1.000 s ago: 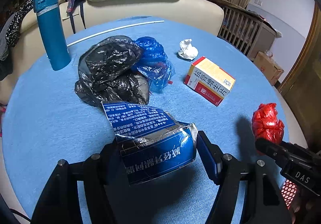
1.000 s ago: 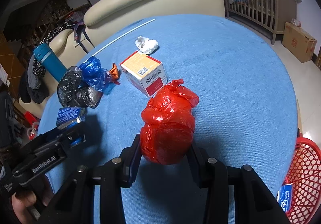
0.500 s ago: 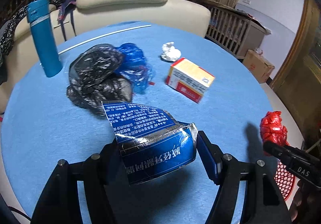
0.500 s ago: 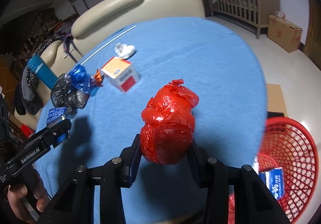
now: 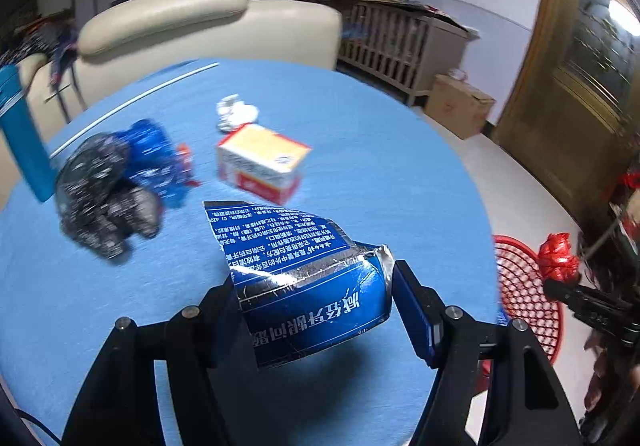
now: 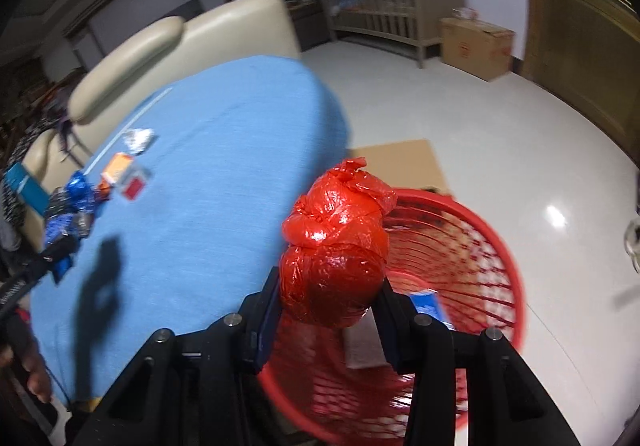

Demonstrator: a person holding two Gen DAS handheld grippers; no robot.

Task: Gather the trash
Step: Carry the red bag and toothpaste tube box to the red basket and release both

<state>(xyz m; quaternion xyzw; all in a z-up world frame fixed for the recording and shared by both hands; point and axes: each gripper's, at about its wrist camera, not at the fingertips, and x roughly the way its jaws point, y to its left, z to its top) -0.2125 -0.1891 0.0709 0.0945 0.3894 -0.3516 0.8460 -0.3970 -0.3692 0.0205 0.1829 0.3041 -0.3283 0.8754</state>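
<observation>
- My left gripper (image 5: 316, 310) is clamped on a torn blue packet (image 5: 304, 278) with a silver foil edge; it is held over the blue surface (image 5: 380, 174).
- The packet carries white Chinese print, upside down from my left wrist view; I cannot read it with confidence.
- My right gripper (image 6: 330, 310) is clamped on a knotted red plastic bag (image 6: 336, 250), held off the edge of the surface and above the red mesh basket (image 6: 496, 258) on the floor.
- Inside the basket I can see a small blue packet (image 6: 428, 306), its print too blurred to read.
- On the surface lie a white, orange and red box (image 5: 260, 162) with blurred lettering, a crumpled white wad (image 5: 236, 114) just behind it, a black bag (image 5: 100, 194) touching a blue bag (image 5: 156, 158), and a thin white rod (image 5: 132, 102) near the far edge.
- A blue bottle (image 5: 22, 138) stands at the left edge, beside the black bag.
- A brown cardboard box (image 6: 476, 46) on the floor bears red markings I cannot make out.
</observation>
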